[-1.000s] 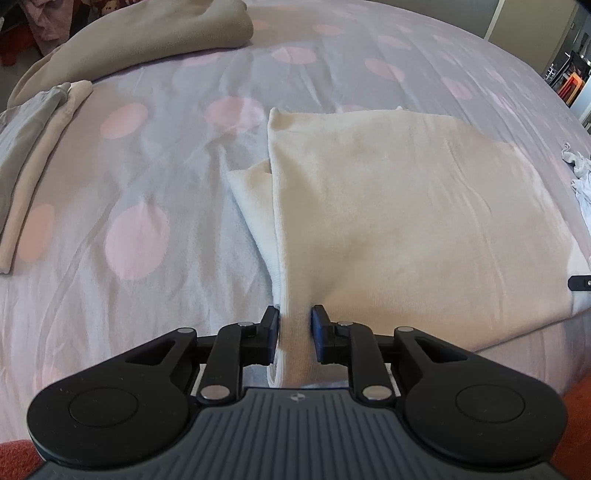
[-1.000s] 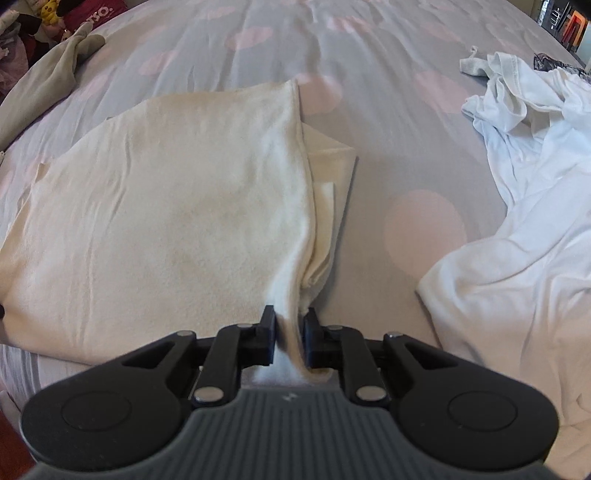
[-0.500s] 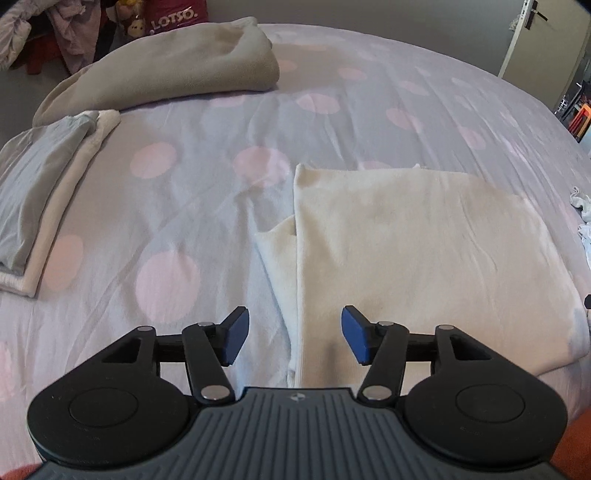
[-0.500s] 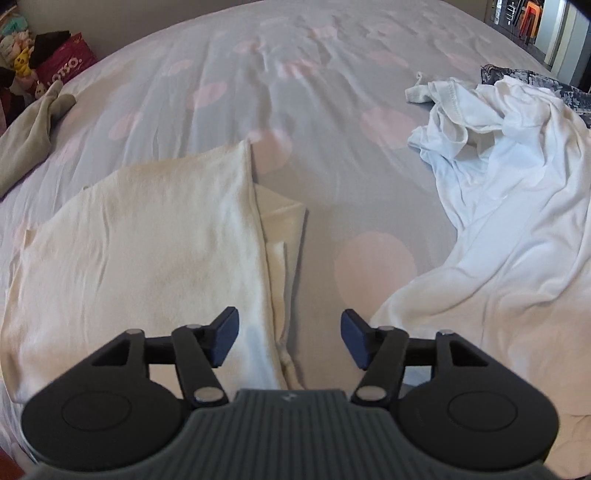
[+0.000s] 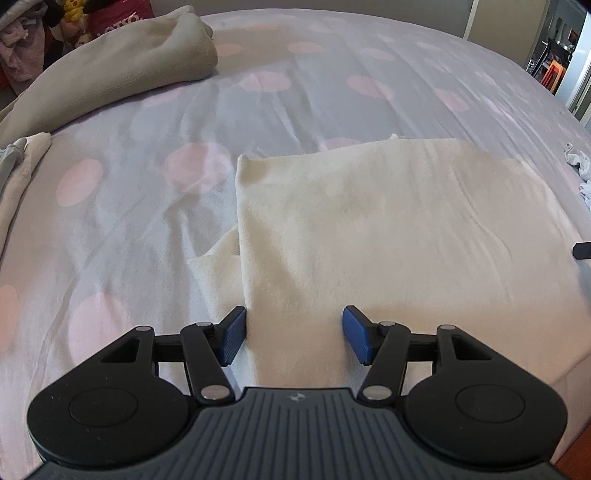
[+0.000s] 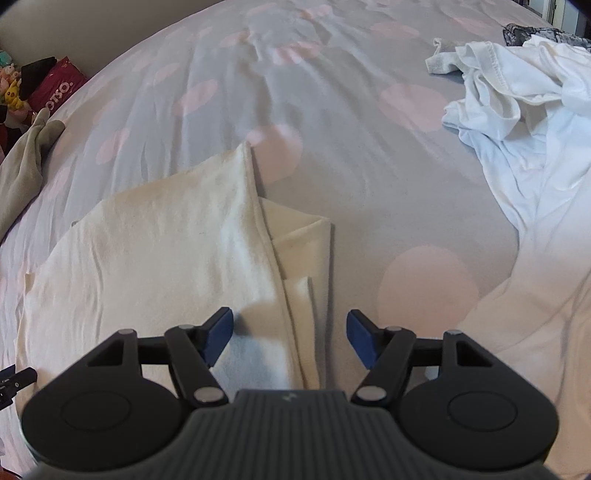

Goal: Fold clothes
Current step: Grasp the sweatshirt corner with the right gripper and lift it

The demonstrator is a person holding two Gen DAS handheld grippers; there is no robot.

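The cream garment (image 5: pixel 388 236) lay folded flat on the bed (image 5: pixel 147 229), filling the centre and right of the left wrist view and the left and centre of the right wrist view (image 6: pixel 155 251). The left tongs (image 5: pixel 293 334) hung at the lower centre of their frame with the jaws apart, having just been opening; the garment's left folded edge ran down just inside the left blue pad (image 5: pixel 232 334), the cloth lying under the gap with neither pad pressing on it. The right tongs (image 6: pixel 291 338) were likewise apart, jaws having just been opening, and the garment's right folded edge with a tucked-under layer (image 6: pixel 306 240) showed below the gap, loose of both pads. The bed's sheet was lilac with pink dots and creased. In the left wrist view a beige blanket (image 5: pixel 122 62) lay heaped at the upper left, well apart from the garment, and a pale folded piece (image 5: pixel 22 166) sat at the left edge. In the right wrist view a crumpled white shirt (image 6: pixel 517 155) sprawled down the right side, near the garment but not touching it, with a dark patterned cloth (image 6: pixel 532 33) at the upper right. Soft toys and a red bag (image 6: pixel 55 88) stood beyond the bed at the upper left.
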